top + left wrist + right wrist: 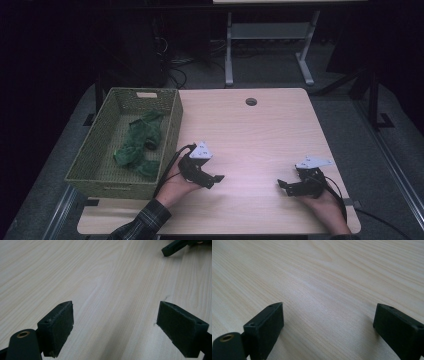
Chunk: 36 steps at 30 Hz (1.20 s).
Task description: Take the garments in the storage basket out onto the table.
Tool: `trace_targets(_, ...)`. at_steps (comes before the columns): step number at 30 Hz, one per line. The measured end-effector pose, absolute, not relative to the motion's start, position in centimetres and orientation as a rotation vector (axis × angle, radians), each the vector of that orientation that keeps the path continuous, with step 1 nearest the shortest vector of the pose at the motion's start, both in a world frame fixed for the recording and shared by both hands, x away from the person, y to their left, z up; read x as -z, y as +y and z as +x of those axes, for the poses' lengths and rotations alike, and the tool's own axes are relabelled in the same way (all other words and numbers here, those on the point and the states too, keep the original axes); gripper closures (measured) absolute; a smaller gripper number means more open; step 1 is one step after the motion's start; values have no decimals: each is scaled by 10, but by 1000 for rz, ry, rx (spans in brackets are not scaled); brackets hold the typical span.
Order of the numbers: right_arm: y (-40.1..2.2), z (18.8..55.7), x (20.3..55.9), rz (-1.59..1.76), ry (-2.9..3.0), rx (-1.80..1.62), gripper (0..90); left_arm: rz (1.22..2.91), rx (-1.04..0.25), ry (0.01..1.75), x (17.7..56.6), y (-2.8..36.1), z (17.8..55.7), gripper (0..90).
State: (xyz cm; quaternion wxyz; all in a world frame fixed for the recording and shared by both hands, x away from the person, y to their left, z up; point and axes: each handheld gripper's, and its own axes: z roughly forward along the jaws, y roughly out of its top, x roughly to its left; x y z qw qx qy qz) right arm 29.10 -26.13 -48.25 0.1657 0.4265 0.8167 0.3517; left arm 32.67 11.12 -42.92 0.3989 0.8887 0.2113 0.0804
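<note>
left claw and right claw both released, empty, low over table; green cloth in basket

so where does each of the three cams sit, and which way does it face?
High view: above the person's side, facing forward and down on the light wooden table and green woven basket; both forearms show.
Left gripper view: on the left gripper, looking along open jaws toward the right gripper, which the high view shares.
Right gripper view: on the right gripper, facing tabletop.
</note>
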Motion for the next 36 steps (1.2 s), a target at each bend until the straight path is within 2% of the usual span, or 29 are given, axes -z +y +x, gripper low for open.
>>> trace_targets(36,-261,291,483,1214,2326,-1002,93,2222,-229,522,375,117,330,137)
